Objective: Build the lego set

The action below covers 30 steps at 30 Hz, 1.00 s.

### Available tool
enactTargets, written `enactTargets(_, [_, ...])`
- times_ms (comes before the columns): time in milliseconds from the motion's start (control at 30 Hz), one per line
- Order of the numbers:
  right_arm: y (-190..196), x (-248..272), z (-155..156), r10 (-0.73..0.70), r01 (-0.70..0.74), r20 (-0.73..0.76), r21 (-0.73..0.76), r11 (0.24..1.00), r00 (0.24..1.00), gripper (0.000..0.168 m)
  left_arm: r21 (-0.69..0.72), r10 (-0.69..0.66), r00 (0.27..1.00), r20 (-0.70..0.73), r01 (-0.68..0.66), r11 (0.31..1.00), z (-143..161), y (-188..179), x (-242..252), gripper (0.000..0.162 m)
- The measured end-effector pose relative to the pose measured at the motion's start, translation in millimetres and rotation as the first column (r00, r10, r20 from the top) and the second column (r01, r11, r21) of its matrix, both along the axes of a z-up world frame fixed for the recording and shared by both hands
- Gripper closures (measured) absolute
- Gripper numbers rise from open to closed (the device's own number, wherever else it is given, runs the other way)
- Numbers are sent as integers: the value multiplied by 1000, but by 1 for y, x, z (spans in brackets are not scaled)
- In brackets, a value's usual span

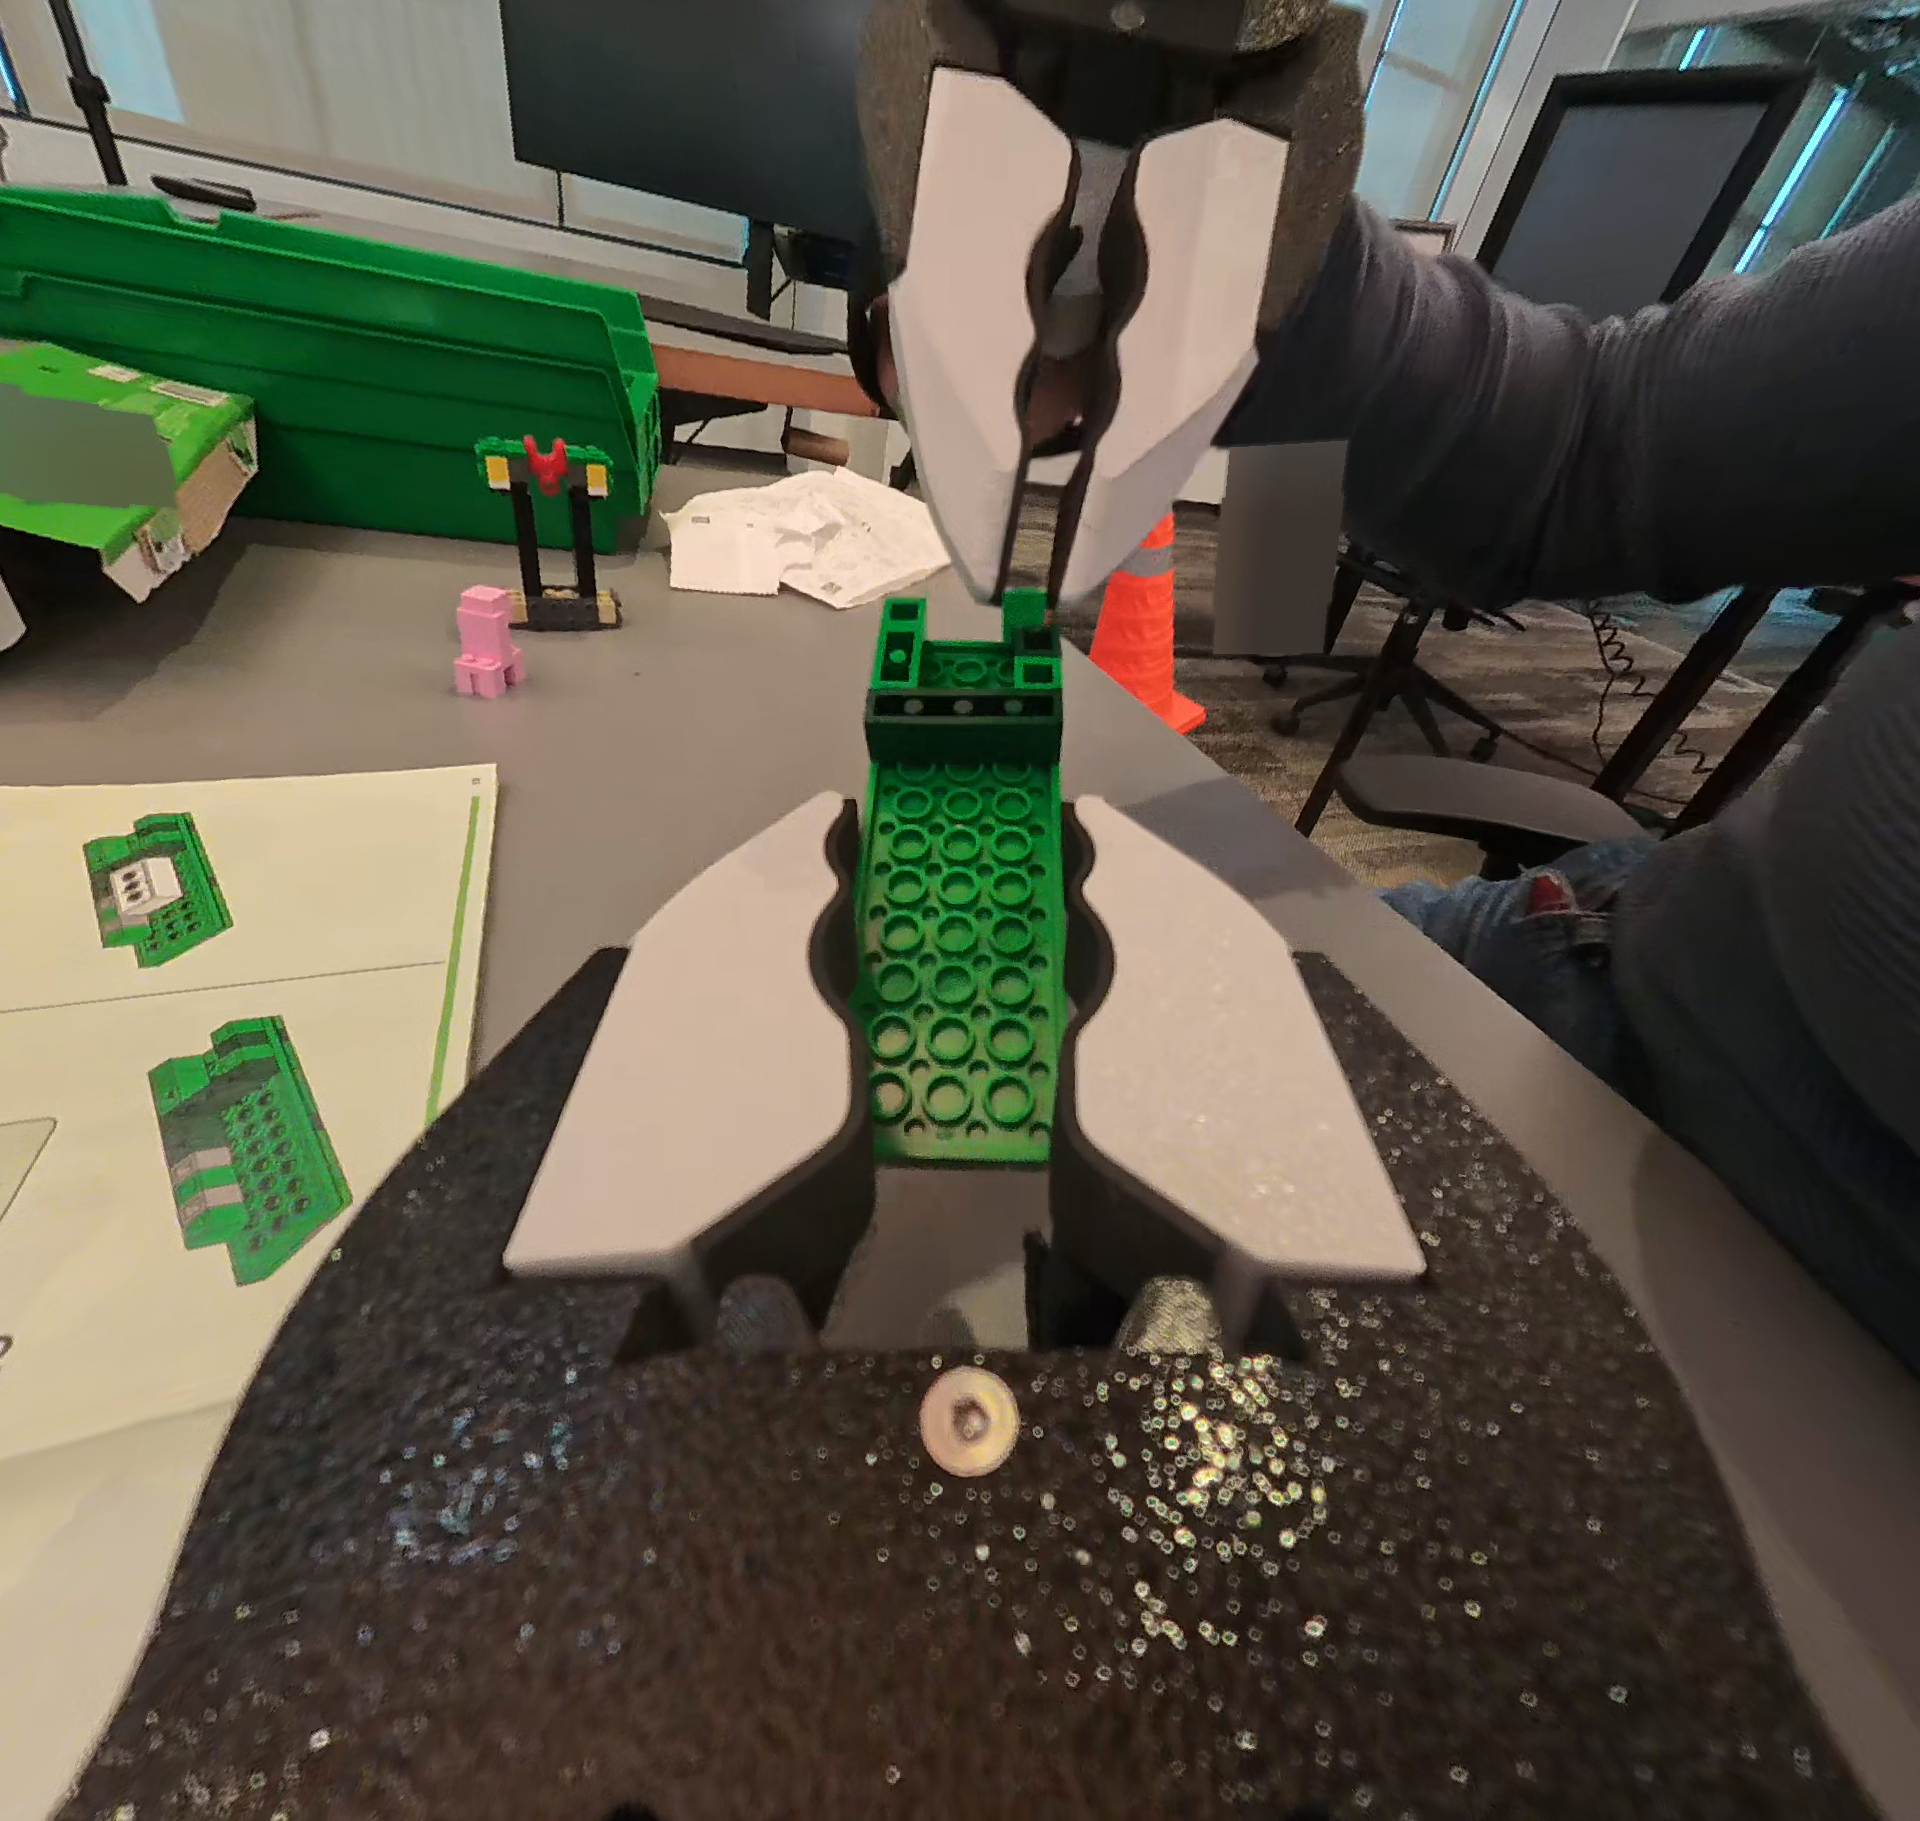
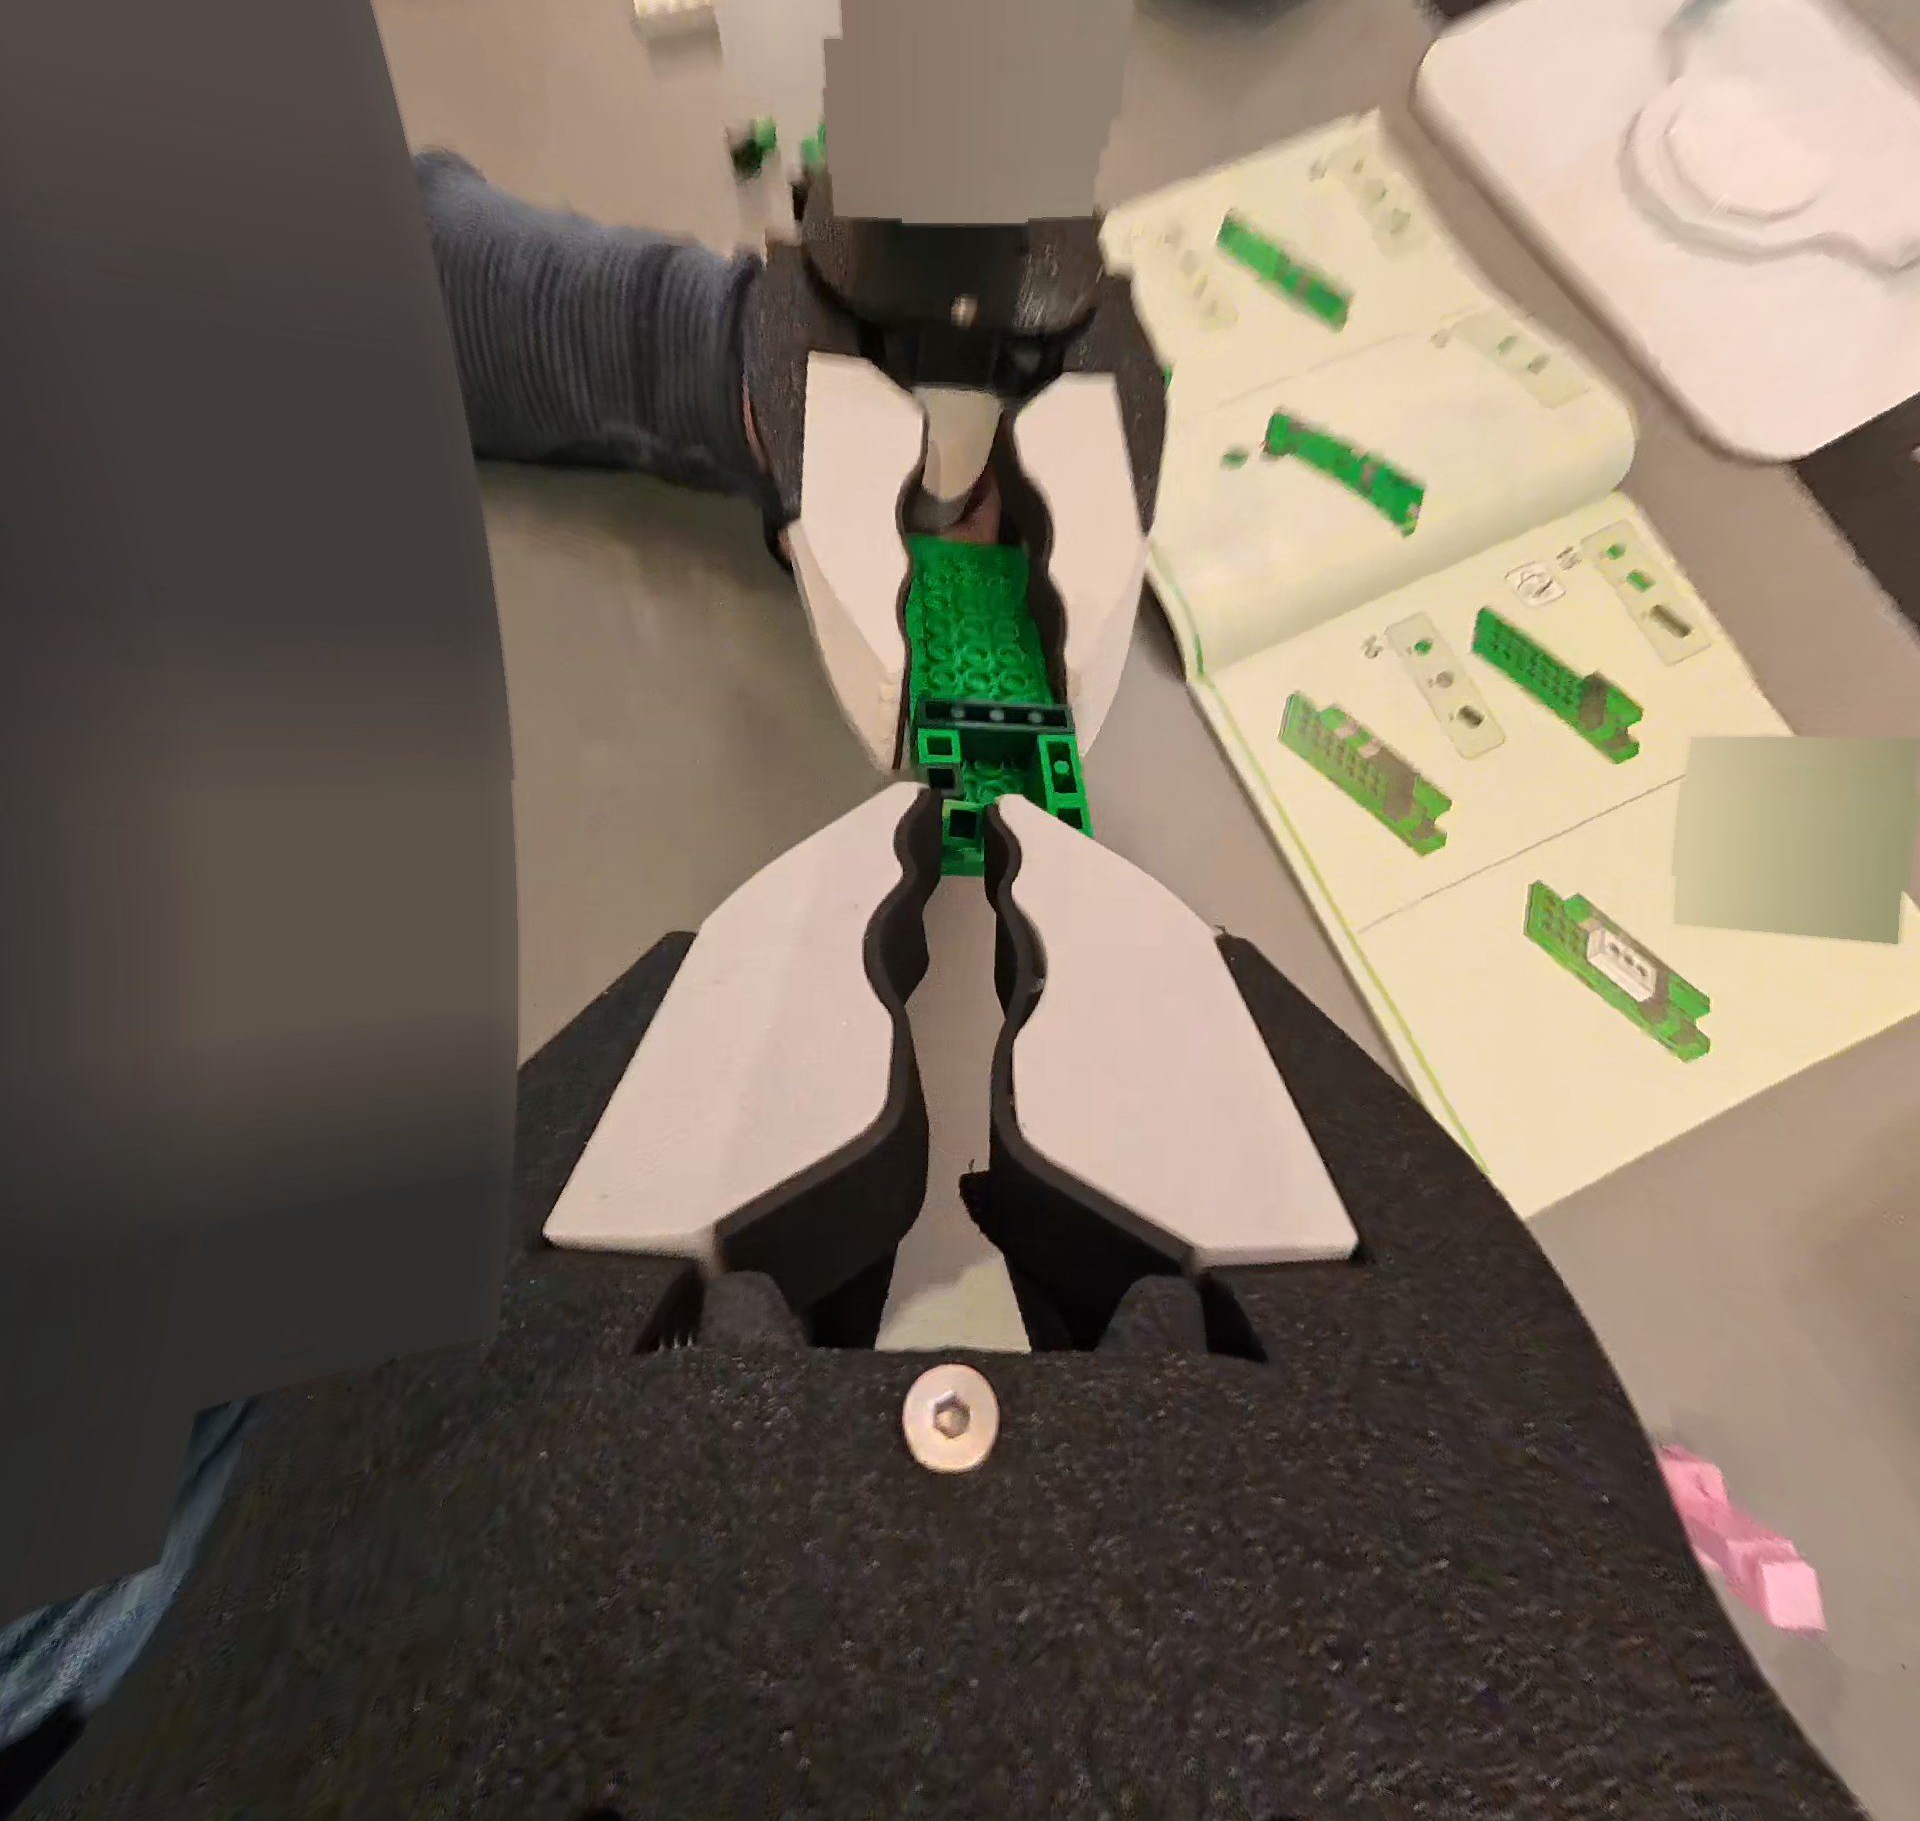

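Left tool (image 1: 961, 982): fingers clamped on the long sides of the green studded lego plate assembly (image 1: 961, 950), underside tubes facing the camera, held up off the grey tabletop (image 1: 644, 732) near its right edge. The far end of the assembly carries a dark green brick course and small green hollow bricks.

Right tool (image 2: 961, 826): fingers nearly together, pinching a small green lego brick (image 2: 964, 836) at that far end of the assembly (image 2: 977, 628); the brick touches the neighbouring green bricks. In the left wrist view this tool (image 1: 1029, 592) comes down from above, tips on the small brick (image 1: 1023, 610).

Outward, toward the tabletop's left edge: open cream instruction booklet (image 1: 239, 1044) showing green build steps. Beyond it, a pink blocky lego pig figure (image 1: 484, 641) stands just beside a small black-pillared lego frame with green top and red piece (image 1: 551, 535). Crumpled white paper sheets (image 1: 810, 535) lie near the far edge. Green plastic bin (image 1: 343, 358) and a green printed cardboard box (image 1: 114, 462) sit at the far left corner. An orange traffic cone (image 1: 1143, 628) stands on the floor beyond.
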State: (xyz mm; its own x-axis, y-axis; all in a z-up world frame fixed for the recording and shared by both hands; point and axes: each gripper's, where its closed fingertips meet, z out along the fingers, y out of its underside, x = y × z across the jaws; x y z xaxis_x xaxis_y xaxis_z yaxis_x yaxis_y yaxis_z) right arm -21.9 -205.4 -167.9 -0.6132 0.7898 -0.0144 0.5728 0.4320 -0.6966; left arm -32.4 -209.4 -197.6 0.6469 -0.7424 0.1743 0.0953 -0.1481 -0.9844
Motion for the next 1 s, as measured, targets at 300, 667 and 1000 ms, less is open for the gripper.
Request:
enactTargets(300, [-3, 4, -11, 55, -77, 150, 147, 986, 987, 161, -9, 0, 999, -38, -1, 1000, -5, 0, 2, 126])
enactTargets(667, [-5, 2, -6, 69, -98, 135, 221, 970, 988, 161, 1, -4, 1000, -6, 4, 1000, -1, 0, 2, 126])
enactTargets(1000, [-7, 2, -3, 80, -116, 159, 227, 967, 984, 154, 8, -9, 1000, -2, 9, 1000, 0, 0, 3, 126])
